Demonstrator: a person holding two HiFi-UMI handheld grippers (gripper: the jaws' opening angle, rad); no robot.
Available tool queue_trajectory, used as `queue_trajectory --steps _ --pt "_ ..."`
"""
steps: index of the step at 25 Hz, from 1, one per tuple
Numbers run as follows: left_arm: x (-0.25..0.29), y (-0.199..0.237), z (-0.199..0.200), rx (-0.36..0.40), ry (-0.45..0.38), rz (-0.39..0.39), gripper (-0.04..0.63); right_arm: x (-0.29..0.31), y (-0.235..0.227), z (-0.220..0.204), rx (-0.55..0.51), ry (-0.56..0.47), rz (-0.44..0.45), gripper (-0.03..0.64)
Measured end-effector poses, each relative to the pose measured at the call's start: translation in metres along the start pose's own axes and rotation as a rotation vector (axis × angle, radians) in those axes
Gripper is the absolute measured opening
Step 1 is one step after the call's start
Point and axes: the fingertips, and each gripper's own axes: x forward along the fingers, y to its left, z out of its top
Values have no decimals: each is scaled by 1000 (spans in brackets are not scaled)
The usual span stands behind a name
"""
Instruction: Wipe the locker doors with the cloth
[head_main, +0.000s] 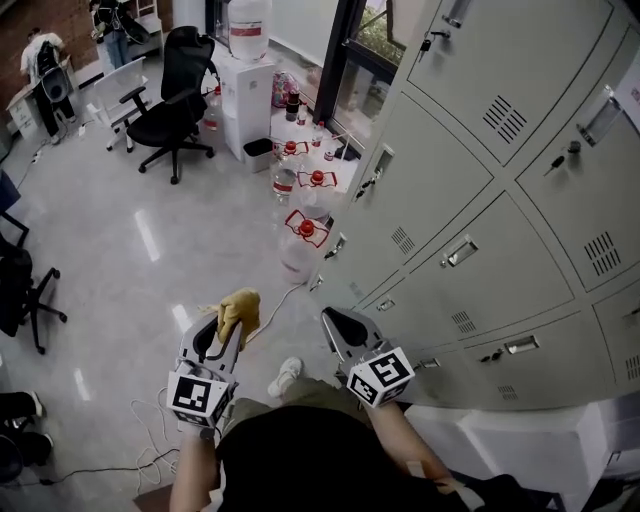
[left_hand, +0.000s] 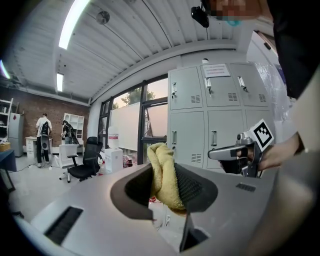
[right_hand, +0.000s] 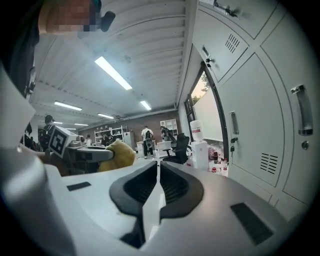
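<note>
The left tongs (head_main: 232, 325) are clamped on a yellow cloth (head_main: 240, 308). In the left gripper view the folded terry sits squeezed between the two dark pads, with a rounded bunch standing up above them and a smaller fold hanging below. The right tongs (head_main: 336, 322) are closed and empty; in the right gripper view their pads meet along a thin slit with nothing between them. The person holds both pairs out in front of the body, side by side and a little apart, each with its marker cube nearest the hands. The cloth is in the air above the glossy grey floor (head_main: 120, 250), to the left of the lockers and clear of them. The grey locker doors (head_main: 480, 190) fill the right side of the head view, each with a metal handle and a small vent grille, and some have keys in their locks. From the right gripper view the doors rise just to the right of the closed tongs, near but not touching. Along the foot of the lockers stands a row of large water bottles (head_main: 303, 238) with red caps, and beyond them a white water dispenser (head_main: 248, 90). A black office chair (head_main: 180, 85) stands on the open floor well away from the lockers.
</note>
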Motion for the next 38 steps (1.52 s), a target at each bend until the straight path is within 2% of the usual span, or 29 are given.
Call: queue_trajectory --steps 4,9,15,19,23,30,38 --pt "76 31 -29 9 -7 -18 117 53 -55 -22 -32 16 -13 31" --pt "158 48 -44 45 4 -103 117 100 -116 -31 -14 24 -43 31" --pt "229 52 -28 52 -11 -199 117 131 -161 -17 -20 13 -125 31" --pt "271 46 1 76 -70 -311 117 139 -183 -9 -15 6 -197 31" --pt "323 44 33 74 -115 -403 117 141 -212 6 -17 -25 -317 31" --pt "394 34 84 119 -219 -629 117 132 -264 33 3 -81 -615 31" --pt "440 19 141 121 -346 -813 117 129 -280 45 30 -118 -849 31"
